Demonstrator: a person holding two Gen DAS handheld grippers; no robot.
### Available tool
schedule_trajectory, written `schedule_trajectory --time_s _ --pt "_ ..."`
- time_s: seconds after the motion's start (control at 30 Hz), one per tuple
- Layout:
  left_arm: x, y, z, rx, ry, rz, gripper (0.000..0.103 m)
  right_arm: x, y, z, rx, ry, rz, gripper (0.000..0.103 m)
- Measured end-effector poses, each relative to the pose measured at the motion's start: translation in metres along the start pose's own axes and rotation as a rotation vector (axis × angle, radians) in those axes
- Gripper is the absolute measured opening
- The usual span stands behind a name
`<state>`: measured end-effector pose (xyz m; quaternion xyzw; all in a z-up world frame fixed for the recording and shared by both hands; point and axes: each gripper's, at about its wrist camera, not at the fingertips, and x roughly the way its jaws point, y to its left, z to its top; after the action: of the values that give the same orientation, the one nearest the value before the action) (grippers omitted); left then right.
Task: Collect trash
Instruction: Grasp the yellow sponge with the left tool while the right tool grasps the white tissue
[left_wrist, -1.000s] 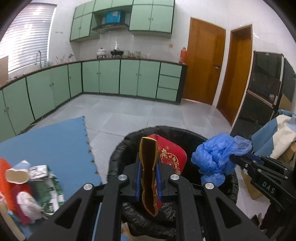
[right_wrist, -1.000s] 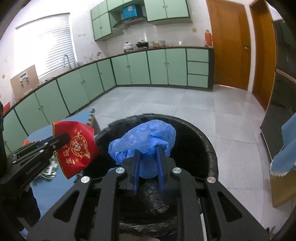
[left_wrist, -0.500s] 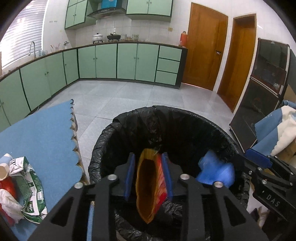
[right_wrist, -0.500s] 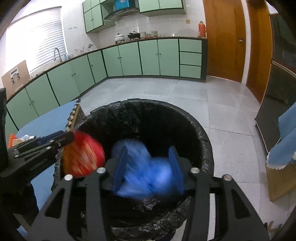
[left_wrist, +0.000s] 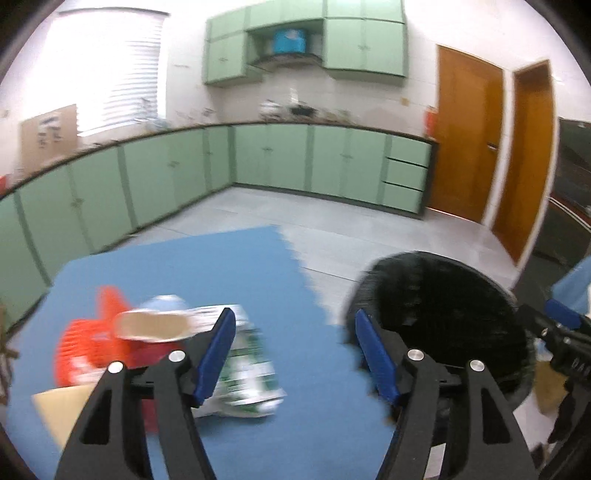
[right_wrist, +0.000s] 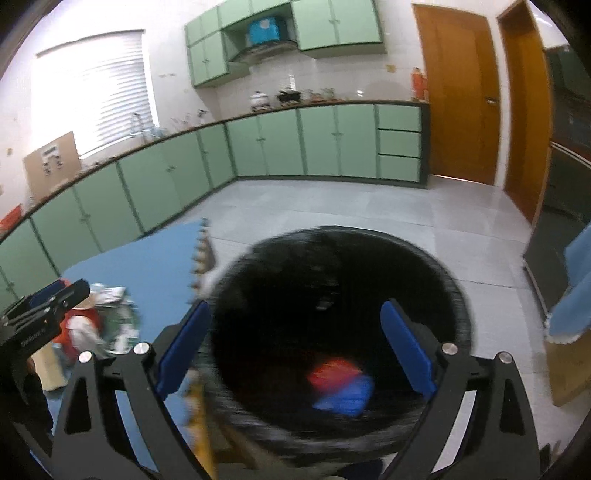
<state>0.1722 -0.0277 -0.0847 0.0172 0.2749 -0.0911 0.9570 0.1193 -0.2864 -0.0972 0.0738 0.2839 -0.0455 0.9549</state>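
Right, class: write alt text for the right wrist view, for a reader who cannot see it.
The right gripper, its jaws opening and nothing between them, hangs over a black-lined bin with a red item and a blue item blurred inside. The left gripper and a trash pile on a blue mat are at left, with green kitchen cabinets behind.

home kitchen: green cabinets (right_wrist: 280, 144), countertop (right_wrist: 332, 101)

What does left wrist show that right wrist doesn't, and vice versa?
Left wrist only: the trash pile up close, a paper cup on orange wrapping, a green-white packet, and the right gripper at the edge.

Right wrist only: the bin's inside, with a red item and a blue glove at the bottom, and the left gripper over the pile.

Both: blue mat, black bin, green cabinets, jaws opening with nothing between them.
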Motion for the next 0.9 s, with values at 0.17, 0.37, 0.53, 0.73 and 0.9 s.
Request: schedule_trajectory --time_s 0.17,0.37,0.53,0.73,0.9 --pt "-0.034 0.062 -0.016 -0.020 -0.029 0.141 0.067 -0.003 0.069 -0.005 -0.058 -0.028 0.092 0.091" --pt "-0.054 0.118 -0.050 -0.067 0.002 0.273 0.075 0.000 0.145 -0.022 -0.143 -0.043 0.189 0.091" --pt "-0.051 0.141 -0.070 -0.106 0.050 0.300 0.076 0.004 0.178 -0.033 -0.201 -0.011 0.229 0.091" --pt "-0.041 0.145 -0.076 -0.127 0.061 0.287 0.076 0.007 0.182 -0.038 -0.217 0.009 0.217 0.091" --pt "-0.022 0.151 -0.084 -0.146 0.111 0.290 0.078 0.012 0.180 -0.039 -0.220 0.022 0.214 0.091"
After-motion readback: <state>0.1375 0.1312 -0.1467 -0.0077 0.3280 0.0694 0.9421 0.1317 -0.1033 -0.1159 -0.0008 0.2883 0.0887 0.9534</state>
